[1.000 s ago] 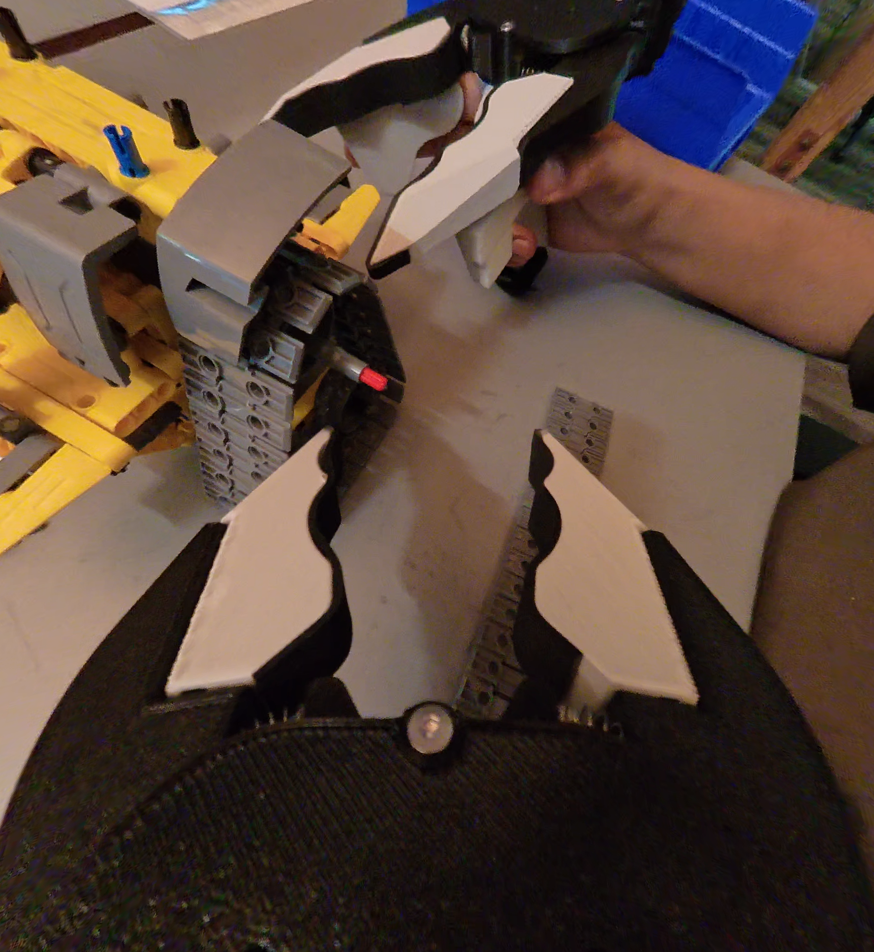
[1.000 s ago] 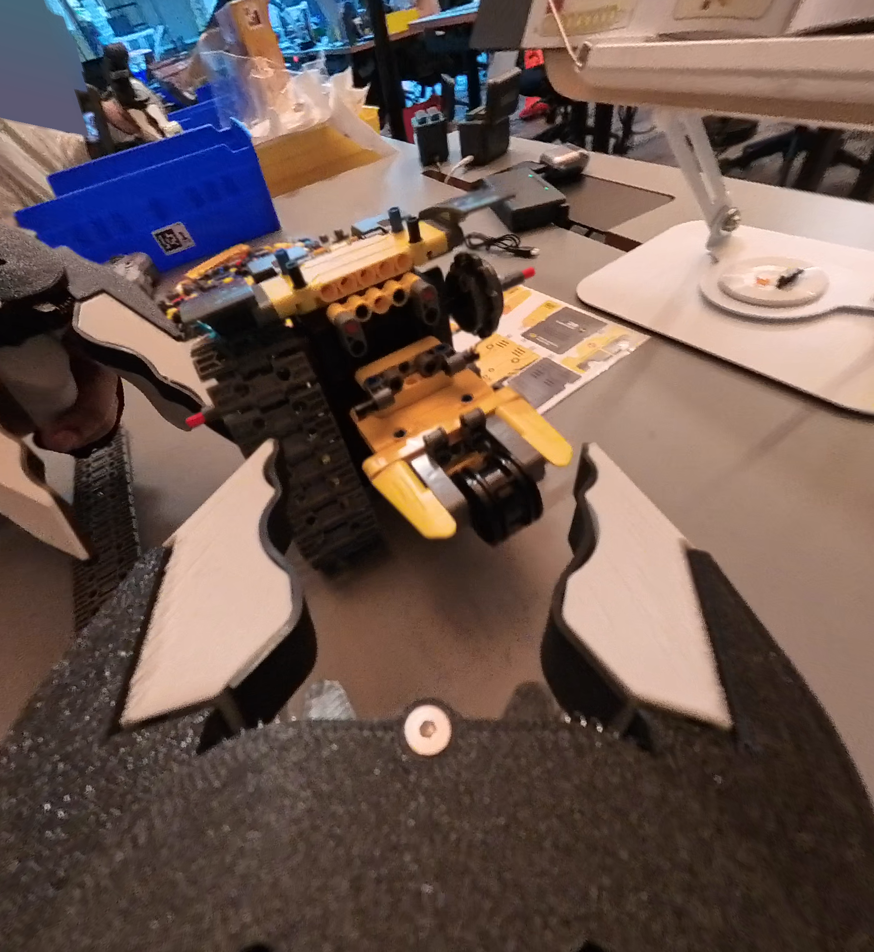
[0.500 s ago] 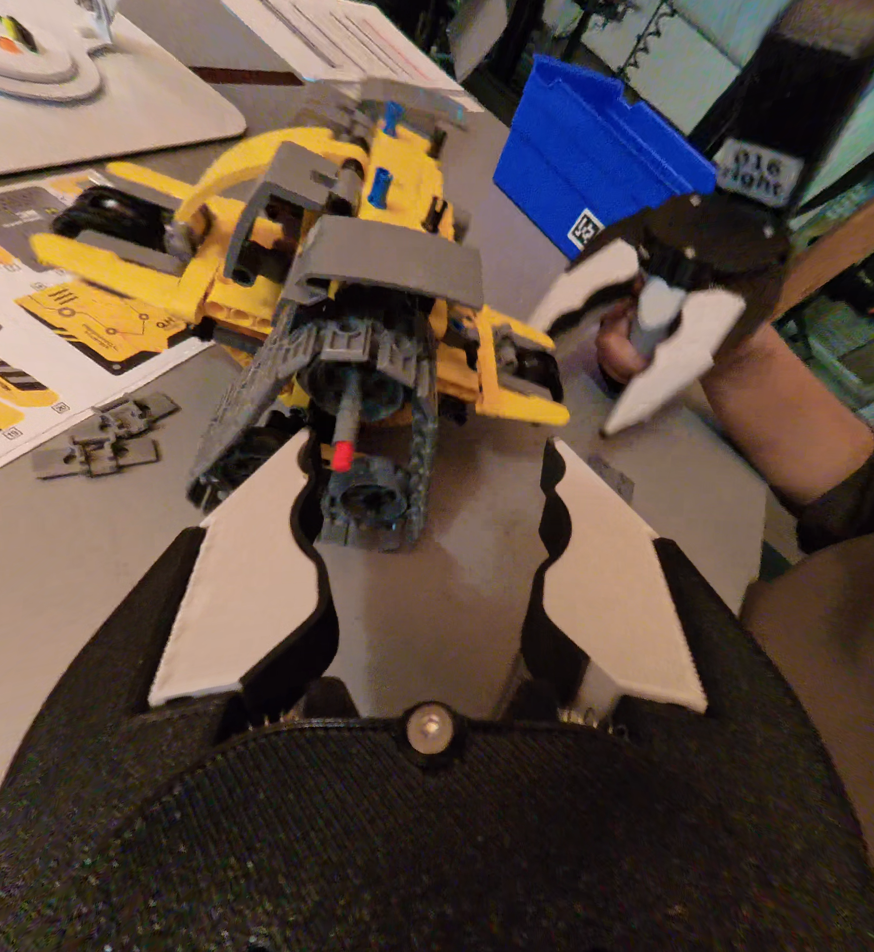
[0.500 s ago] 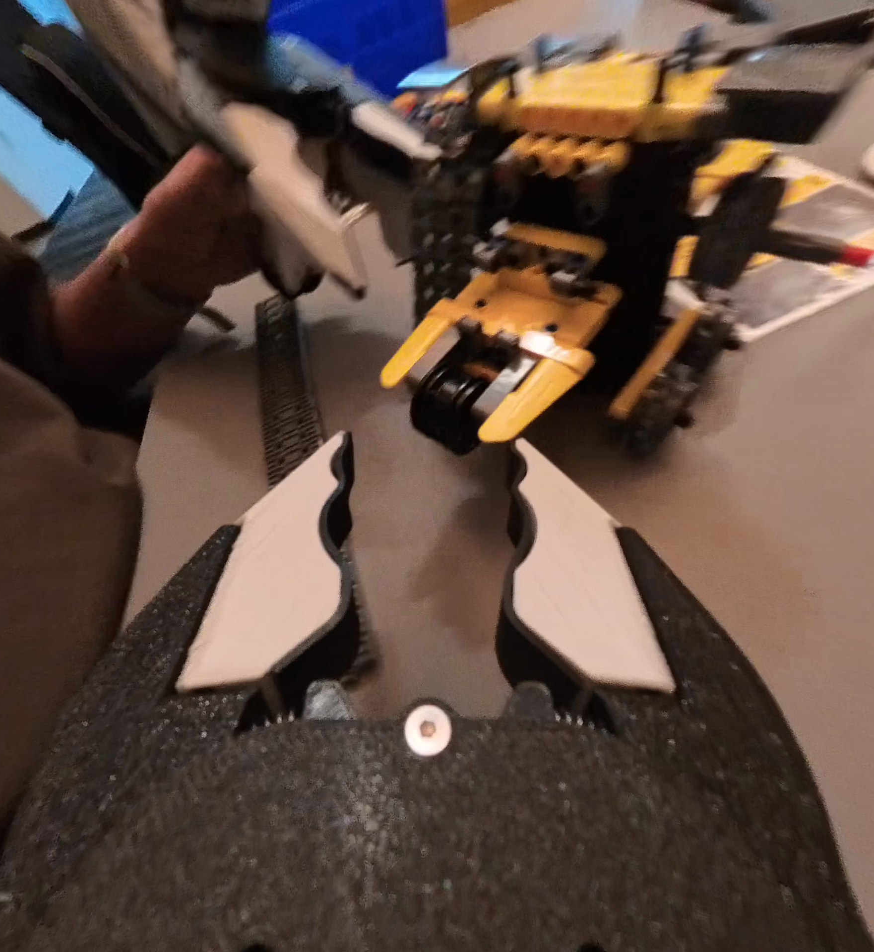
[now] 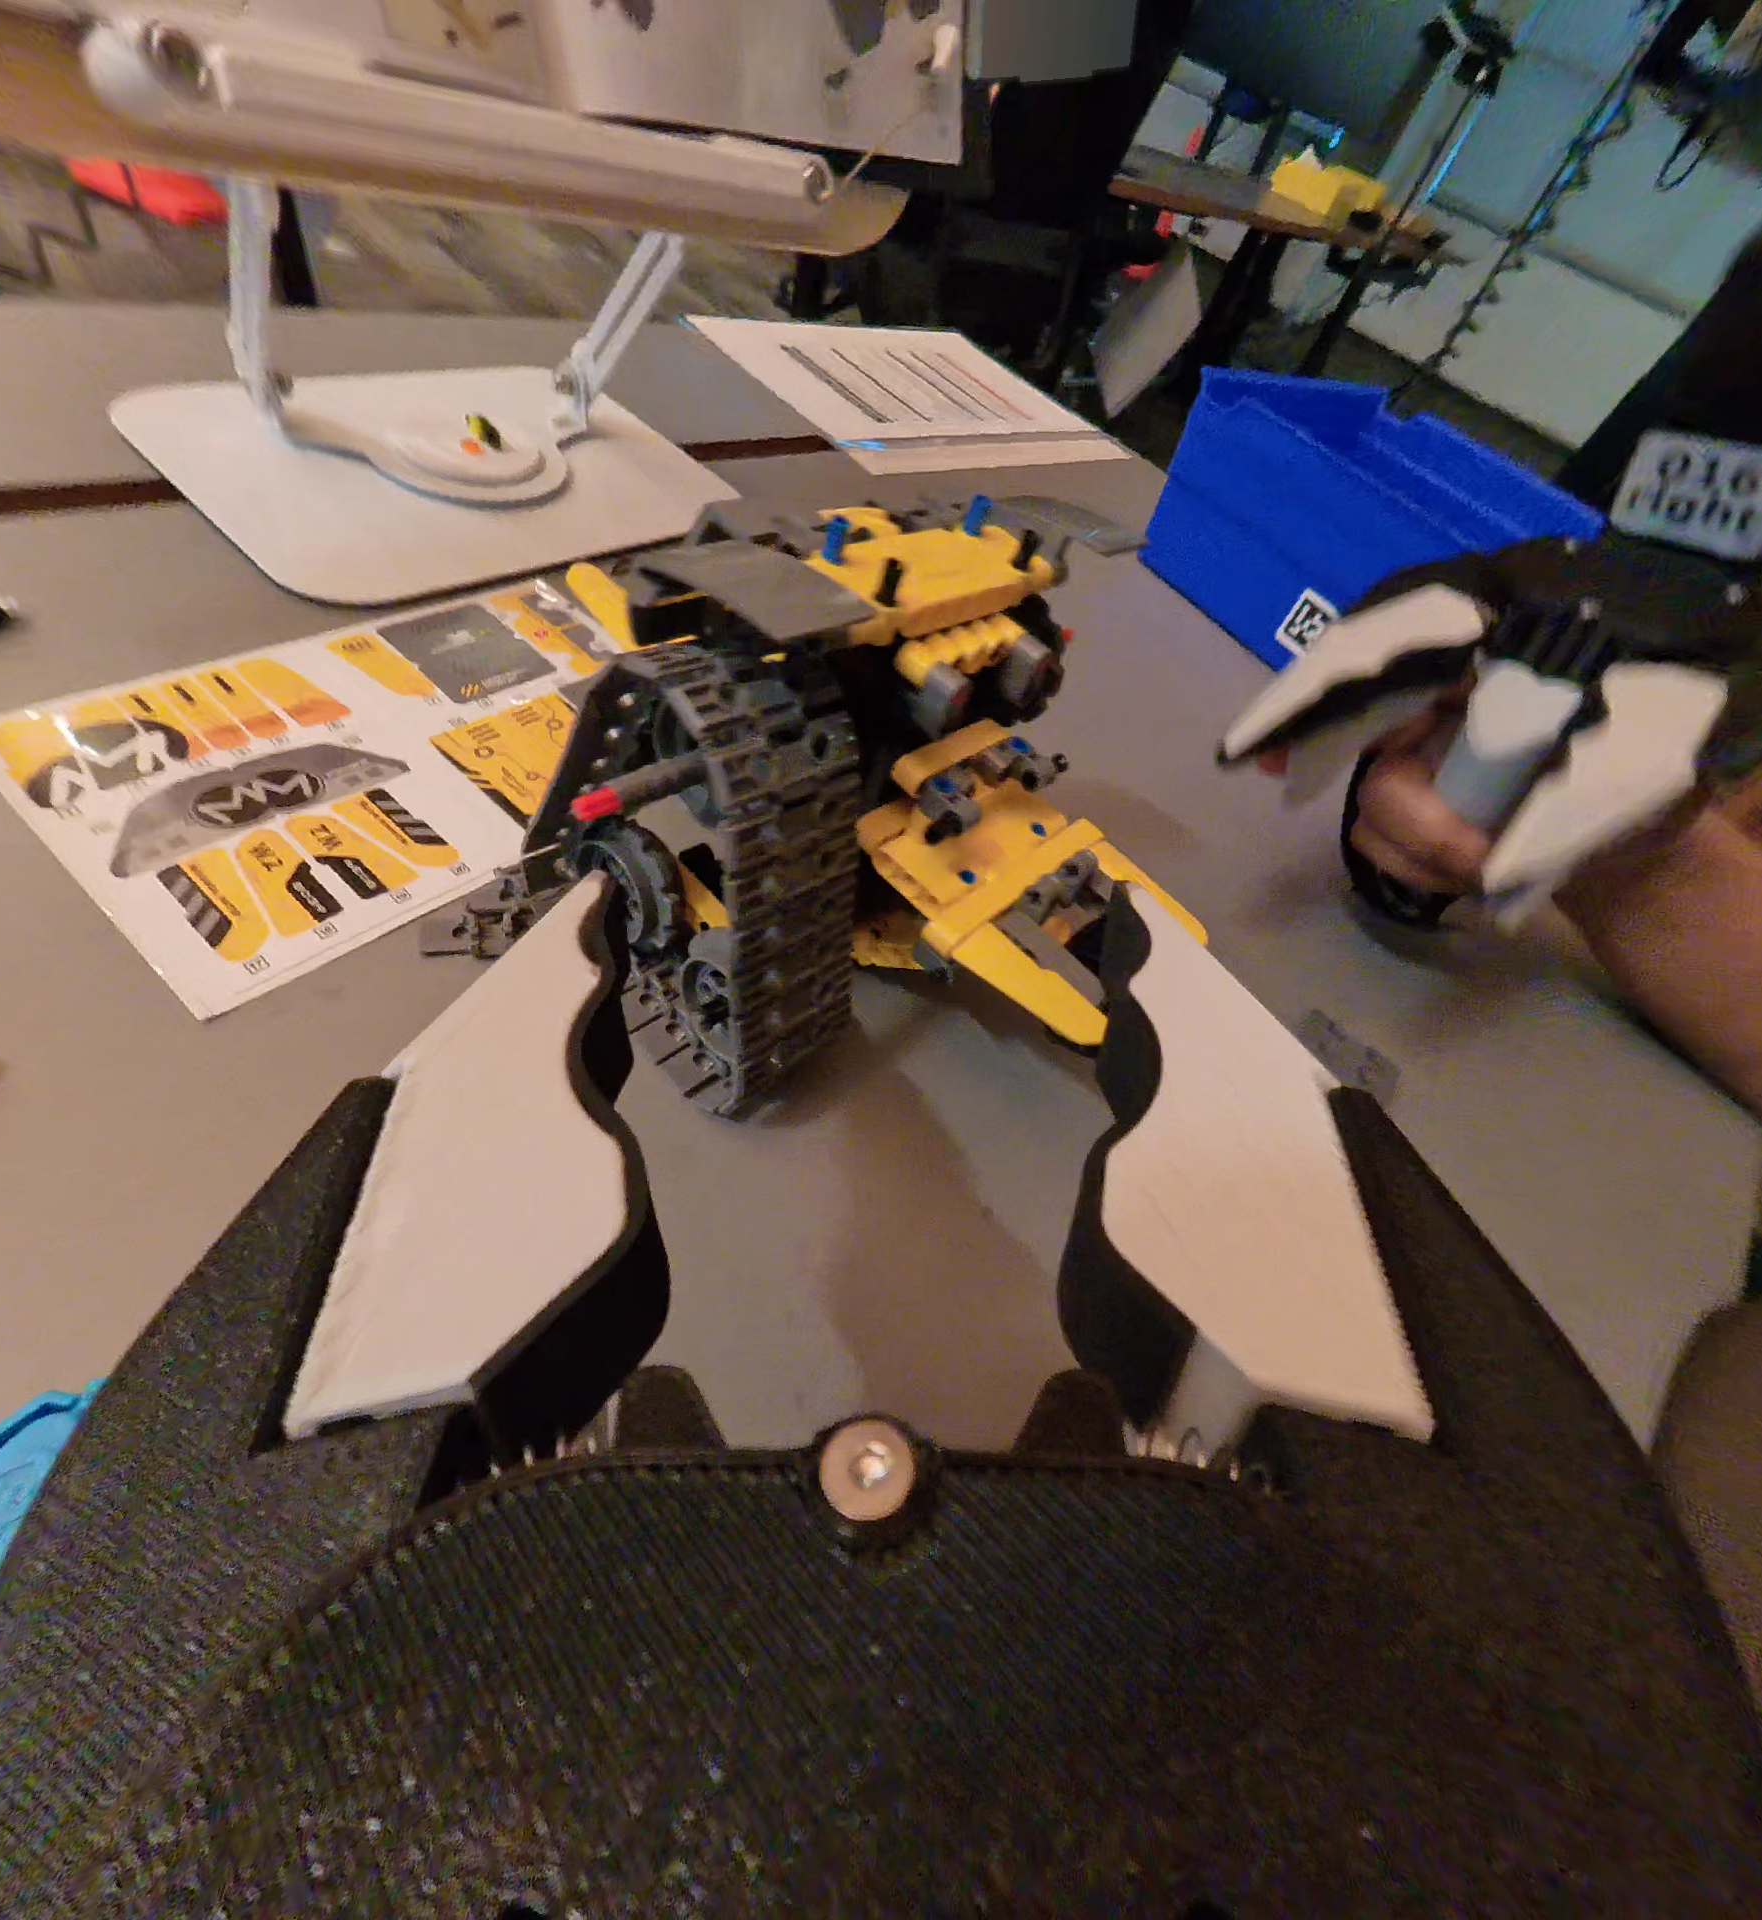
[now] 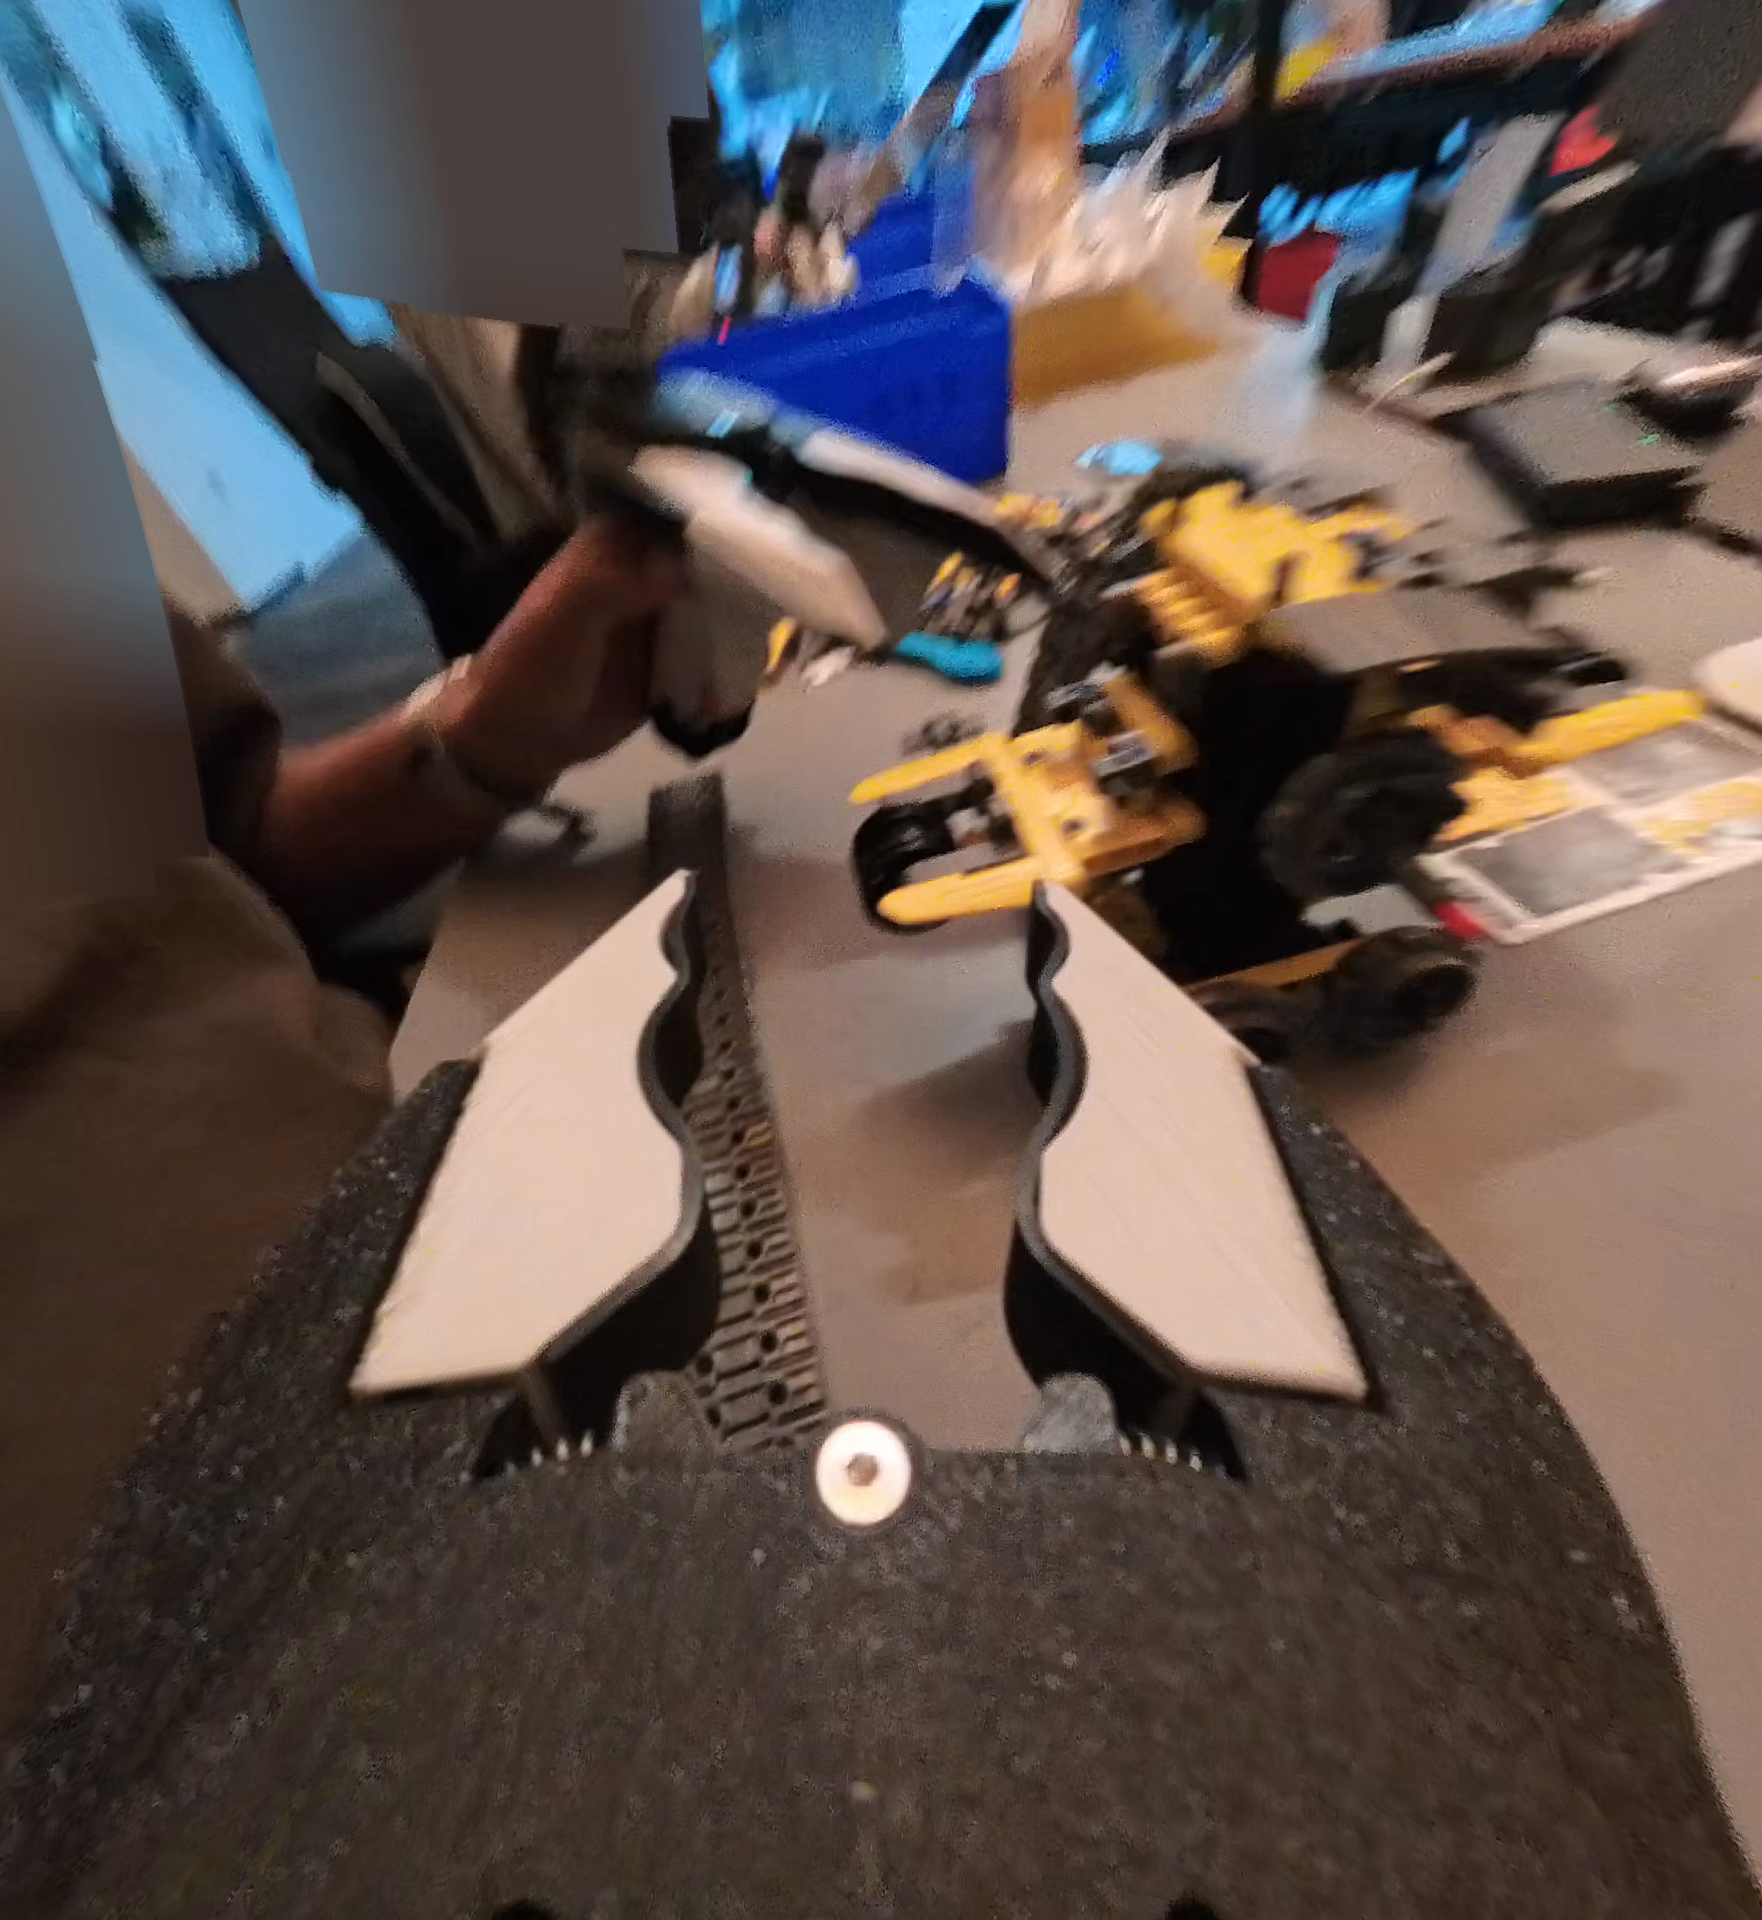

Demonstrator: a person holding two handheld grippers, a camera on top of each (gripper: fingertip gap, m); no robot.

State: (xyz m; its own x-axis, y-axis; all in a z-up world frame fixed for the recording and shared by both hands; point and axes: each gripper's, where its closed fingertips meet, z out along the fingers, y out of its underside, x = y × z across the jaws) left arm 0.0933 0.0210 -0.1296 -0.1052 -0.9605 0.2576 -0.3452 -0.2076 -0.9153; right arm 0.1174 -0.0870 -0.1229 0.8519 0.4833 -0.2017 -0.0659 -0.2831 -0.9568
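While the left gripper (image 5: pixel 861 914) hangs wide open and empty just short of the yellow-and-grey tracked brick vehicle (image 5: pixel 815 769), the right gripper (image 6: pixel 861 904), also spread and empty, straddles a loose dark-grey track strip (image 6: pixel 742 1122) running lengthwise along its left finger.

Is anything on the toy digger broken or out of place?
One dark track strip lies flat on the grey table, loose from the yellow toy vehicle; the vehicle's near side wears its track. Nothing looks broken.

A grey table (image 5: pixel 77 1091) under dim warm light, with what look like cluttered workbenches (image 5: pixel 1272 218) behind.
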